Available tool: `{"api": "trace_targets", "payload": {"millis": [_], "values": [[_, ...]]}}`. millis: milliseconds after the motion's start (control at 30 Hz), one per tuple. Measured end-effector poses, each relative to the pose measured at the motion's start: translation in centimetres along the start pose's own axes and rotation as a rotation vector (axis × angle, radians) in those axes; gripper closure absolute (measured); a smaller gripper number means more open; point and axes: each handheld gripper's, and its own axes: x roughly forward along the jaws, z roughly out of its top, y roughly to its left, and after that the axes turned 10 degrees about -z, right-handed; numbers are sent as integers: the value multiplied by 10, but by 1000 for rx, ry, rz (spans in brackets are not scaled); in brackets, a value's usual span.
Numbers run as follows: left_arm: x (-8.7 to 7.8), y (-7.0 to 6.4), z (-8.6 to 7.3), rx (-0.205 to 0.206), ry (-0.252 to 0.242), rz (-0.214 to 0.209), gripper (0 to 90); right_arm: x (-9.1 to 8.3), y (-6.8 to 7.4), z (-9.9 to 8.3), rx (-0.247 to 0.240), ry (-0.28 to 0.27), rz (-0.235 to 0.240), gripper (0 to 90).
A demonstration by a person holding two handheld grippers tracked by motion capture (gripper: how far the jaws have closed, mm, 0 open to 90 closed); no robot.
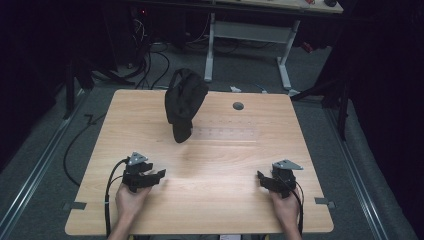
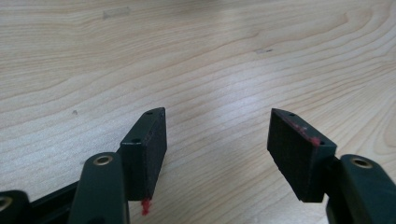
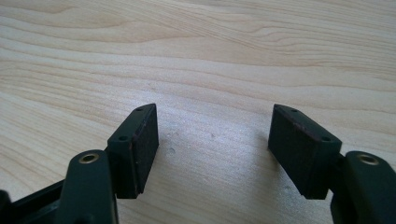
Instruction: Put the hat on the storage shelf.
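Note:
A black cap (image 1: 184,103) lies on the far middle of the wooden table (image 1: 210,165), its brim toward me. My left gripper (image 1: 161,174) rests low at the near left, held by a hand, well short of the cap. In the left gripper view that gripper (image 2: 217,126) stands open over bare wood, with red marks on its pads (image 2: 299,154). My right gripper (image 1: 260,176) sits at the near right, also held by a hand. Its own view shows the right gripper (image 3: 214,122) open with nothing between the pads (image 3: 142,149).
A round grey grommet (image 1: 238,106) is set in the table's far right part. A strip of clear tape (image 1: 225,133) lies just right of the cap. Cables (image 1: 107,200) trail from both grippers. Beyond the table stands a white desk frame (image 1: 250,35) on the floor.

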Motion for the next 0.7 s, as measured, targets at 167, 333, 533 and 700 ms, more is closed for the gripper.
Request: {"api": "trace_targets", "payload": {"millis": [167,333,533,700], "values": [[4,0,-5,19,5,35,369,0,0,0,0,0,0,335],[7,-3,-10,66,-18,76,358,0,0,0,0,0,0,335],[12,-11,-9,126,23,117,294,0,0,0,0,0,0,335],[12,-11,-9,124,21,116,289,0,0,0,0,0,0,335]]}}
